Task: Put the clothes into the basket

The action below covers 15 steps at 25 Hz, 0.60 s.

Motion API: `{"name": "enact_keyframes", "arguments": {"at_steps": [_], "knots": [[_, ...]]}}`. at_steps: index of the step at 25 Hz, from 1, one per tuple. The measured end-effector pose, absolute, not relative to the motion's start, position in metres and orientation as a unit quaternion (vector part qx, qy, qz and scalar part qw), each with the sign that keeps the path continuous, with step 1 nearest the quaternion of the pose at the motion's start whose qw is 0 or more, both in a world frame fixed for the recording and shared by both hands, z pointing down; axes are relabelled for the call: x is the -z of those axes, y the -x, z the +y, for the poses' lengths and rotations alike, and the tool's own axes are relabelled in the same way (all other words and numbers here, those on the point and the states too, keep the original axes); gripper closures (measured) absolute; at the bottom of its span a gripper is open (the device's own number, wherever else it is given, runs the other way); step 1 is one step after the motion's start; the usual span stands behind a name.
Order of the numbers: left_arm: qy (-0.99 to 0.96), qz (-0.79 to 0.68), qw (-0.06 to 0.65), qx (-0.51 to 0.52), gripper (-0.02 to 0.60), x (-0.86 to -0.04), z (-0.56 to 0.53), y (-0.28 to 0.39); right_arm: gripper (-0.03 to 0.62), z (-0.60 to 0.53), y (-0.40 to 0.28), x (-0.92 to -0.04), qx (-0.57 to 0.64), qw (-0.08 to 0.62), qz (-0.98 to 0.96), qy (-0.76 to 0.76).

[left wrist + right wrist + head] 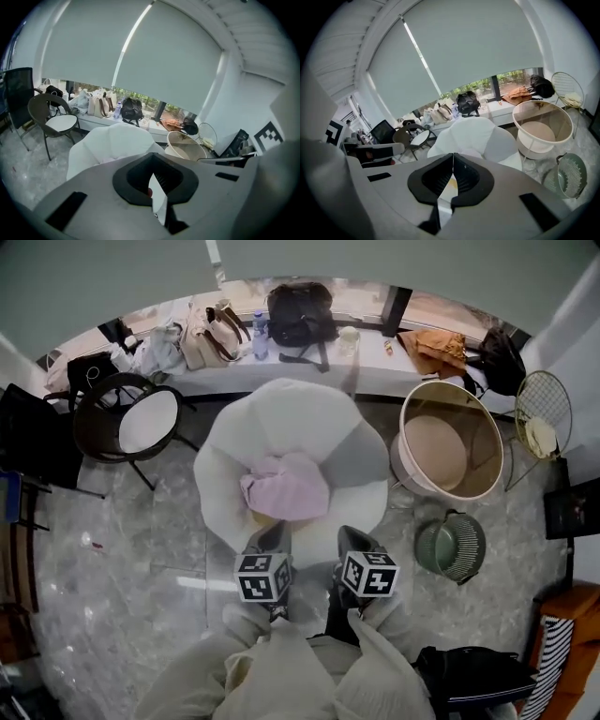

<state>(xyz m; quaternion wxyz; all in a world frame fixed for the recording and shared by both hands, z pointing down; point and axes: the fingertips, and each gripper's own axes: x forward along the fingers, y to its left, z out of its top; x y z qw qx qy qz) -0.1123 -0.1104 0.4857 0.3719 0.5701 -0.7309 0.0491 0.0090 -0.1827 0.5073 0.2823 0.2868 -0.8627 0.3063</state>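
On the chair (pixel 281 418), left of the basket (pixel 448 448), lie pink clothes (pixel 286 488), not yet picked up. Left gripper (pixel 272 538) and right gripper (pixel 354 538) hover near, jaws pressed together; they must spread before grasping.

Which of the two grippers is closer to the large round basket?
Right. The right gripper sits below-left of the large round basket; the left gripper is farther left still, beyond it.
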Motion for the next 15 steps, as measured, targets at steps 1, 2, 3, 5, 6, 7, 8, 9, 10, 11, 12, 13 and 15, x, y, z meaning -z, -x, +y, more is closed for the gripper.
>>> {"name": "enact_keyframes", "arguments": {"at_steps": [1, 2, 3, 5, 6, 7, 8, 9, 10, 11, 12, 13, 15], "knots": [[-0.561, -0.737, 0.374, -0.050, 0.583, -0.487, -0.117, 0.114, 0.569, -0.191, -0.005, -0.512, -0.308, 0.290, -0.864, -0.275], [-0.551, -0.743, 0.376, -0.052, 0.583, -0.490, -0.123, 0.118, 0.569, -0.197, -0.001, -0.517, -0.311, 0.297, -0.863, -0.264], [-0.541, -0.749, 0.378, -0.055, 0.583, -0.494, -0.128, 0.121, 0.569, -0.202, 0.003, -0.524, -0.314, 0.305, -0.863, -0.252], [-0.523, -0.760, 0.382, -0.056, 0.583, -0.505, -0.134, 0.130, 0.569, -0.208, 0.012, -0.539, -0.315, 0.318, -0.864, -0.231], [-0.515, -0.764, 0.385, -0.054, 0.583, -0.511, -0.135, 0.133, 0.569, -0.209, 0.016, -0.546, -0.313, 0.324, -0.865, -0.222], [-0.508, -0.768, 0.387, -0.052, 0.583, -0.518, -0.135, 0.136, 0.569, -0.210, 0.020, -0.554, -0.312, 0.328, -0.865, -0.215], [-0.502, -0.770, 0.390, -0.051, 0.583, -0.526, -0.135, 0.138, 0.569, -0.210, 0.023, -0.562, -0.312, 0.332, -0.865, -0.210], [-0.496, -0.773, 0.392, -0.050, 0.583, -0.534, -0.135, 0.141, 0.569, -0.211, 0.027, -0.570, -0.313, 0.334, -0.865, -0.205], [-0.490, -0.775, 0.395, -0.050, 0.583, -0.542, -0.136, 0.143, 0.569, -0.213, 0.030, -0.579, -0.314, 0.337, -0.865, -0.202], [-0.485, -0.777, 0.398, -0.050, 0.583, -0.551, -0.136, 0.145, 0.569, -0.214, 0.034, -0.589, -0.314, 0.339, -0.864, -0.199], [-0.479, -0.778, 0.403, -0.050, 0.583, -0.561, -0.135, 0.146, 0.569, -0.215, 0.037, -0.599, -0.315, 0.342, -0.863, -0.197], [-0.474, -0.778, 0.409, -0.048, 0.583, -0.572, -0.133, 0.146, 0.569, -0.216, 0.039, -0.610, -0.315, 0.345, -0.862, -0.196], [-0.464, -0.778, 0.421, -0.042, 0.583, -0.596, -0.132, 0.147, 0.569, -0.218, 0.042, -0.631, -0.317, 0.350, -0.860, -0.196]]}}
